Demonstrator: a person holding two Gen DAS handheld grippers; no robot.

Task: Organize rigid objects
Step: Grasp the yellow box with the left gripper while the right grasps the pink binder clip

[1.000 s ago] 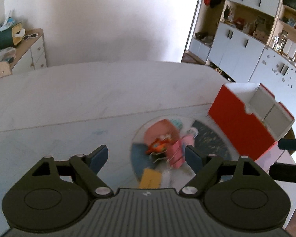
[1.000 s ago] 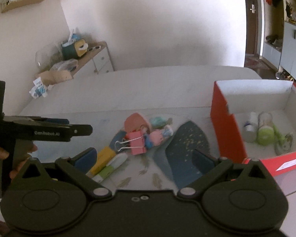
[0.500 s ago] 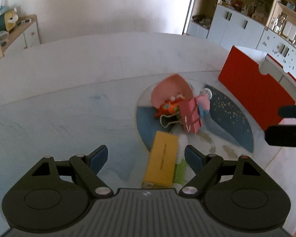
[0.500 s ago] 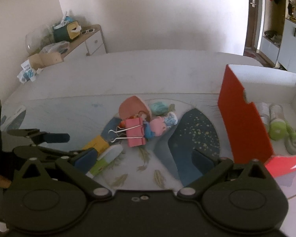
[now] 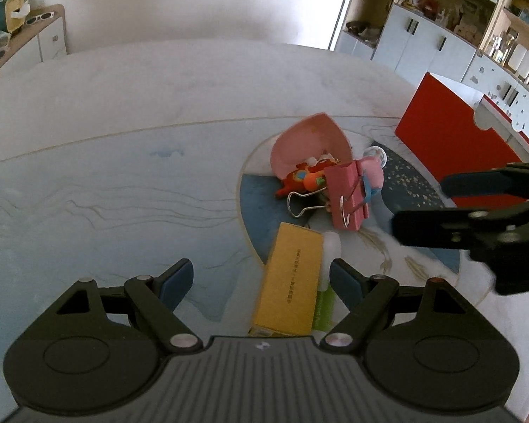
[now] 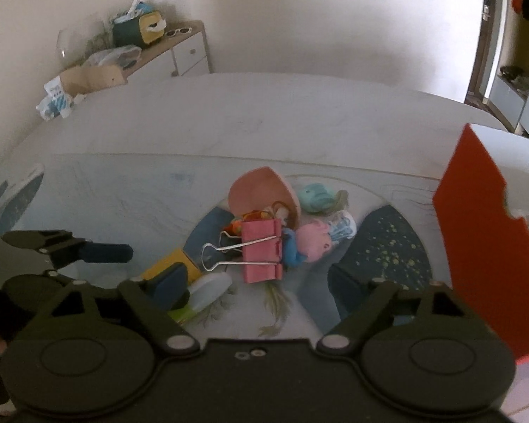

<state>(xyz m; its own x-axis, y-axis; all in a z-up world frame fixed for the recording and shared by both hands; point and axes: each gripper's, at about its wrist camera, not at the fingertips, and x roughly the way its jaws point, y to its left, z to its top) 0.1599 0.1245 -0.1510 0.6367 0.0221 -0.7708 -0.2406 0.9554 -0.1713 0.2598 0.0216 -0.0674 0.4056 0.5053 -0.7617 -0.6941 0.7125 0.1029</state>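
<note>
A pile of small objects lies on the table mat: a pink binder clip (image 5: 347,194) (image 6: 261,251), a yellow box (image 5: 292,282) (image 6: 172,264), a white and green tube (image 6: 208,287), a pink shell-shaped piece (image 5: 308,144) (image 6: 261,194), an orange toy (image 5: 301,179), a pink pig figure (image 6: 314,241) and a teal toy (image 6: 314,197). My left gripper (image 5: 261,280) is open and empty, with the yellow box between its fingers. My right gripper (image 6: 257,282) is open and empty, low over the pile in front of the clip.
A red open box (image 5: 455,134) (image 6: 483,232) stands to the right of the pile. The round white table (image 5: 158,105) reaches back to a wall. A low cabinet (image 6: 180,53) with clutter stands at the back left, and cupboards (image 5: 441,42) at the back right.
Both grippers have moved forward and down toward the pile. The yellow box now lies between the left fingers. The right gripper has come closer to the binder clip. Both stay open.
</note>
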